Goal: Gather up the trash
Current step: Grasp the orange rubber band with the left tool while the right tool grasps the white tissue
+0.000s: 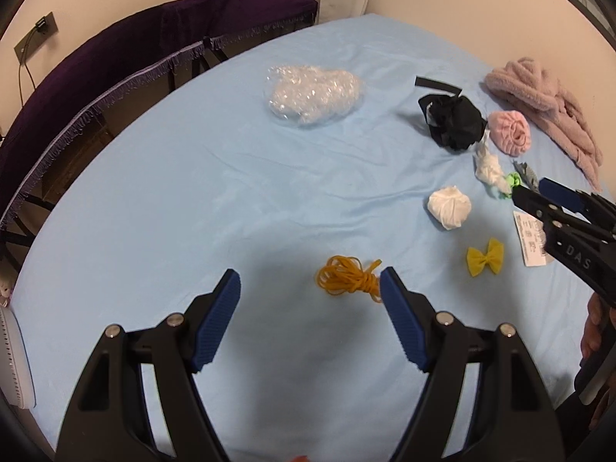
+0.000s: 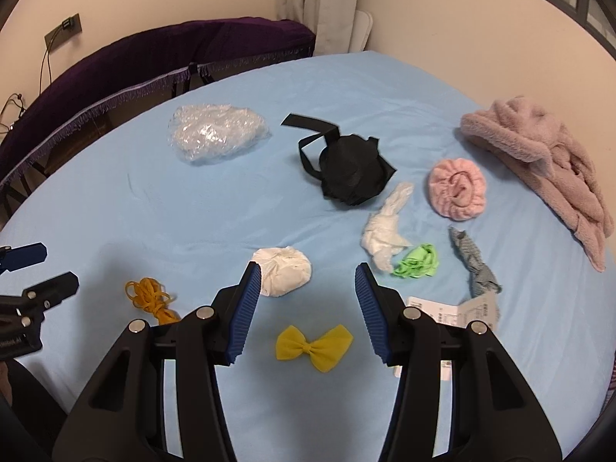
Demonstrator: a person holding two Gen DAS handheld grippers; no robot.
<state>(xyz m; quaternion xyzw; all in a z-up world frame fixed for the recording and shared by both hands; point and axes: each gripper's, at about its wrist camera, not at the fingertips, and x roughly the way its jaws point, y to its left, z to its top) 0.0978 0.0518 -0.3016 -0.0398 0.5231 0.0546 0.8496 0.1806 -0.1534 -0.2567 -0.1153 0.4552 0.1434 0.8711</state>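
Observation:
Scattered items lie on a light blue sheet (image 1: 173, 192). A tangle of orange rubber bands (image 1: 348, 279) sits just ahead of my open left gripper (image 1: 310, 283), close to its right finger. My right gripper (image 2: 306, 275) is open above the sheet, with a yellow bow (image 2: 313, 346) below its jaws and a white crumpled wad (image 2: 283, 269) by its left fingertip. Further on lie a twisted white tissue (image 2: 385, 231), a green scrap (image 2: 417, 261), a grey scrap (image 2: 475, 265), a paper receipt (image 2: 450, 310), a black crumpled bag with straps (image 2: 350, 173) and a clear plastic bag (image 2: 215, 136).
A pink rolled cloth (image 2: 458, 188) and a fluffy pink garment (image 2: 539, 158) lie at the right by the wall. A dark purple fringed cover (image 1: 115, 61) runs along the far left edge. A white device (image 1: 13, 358) sits at the left edge.

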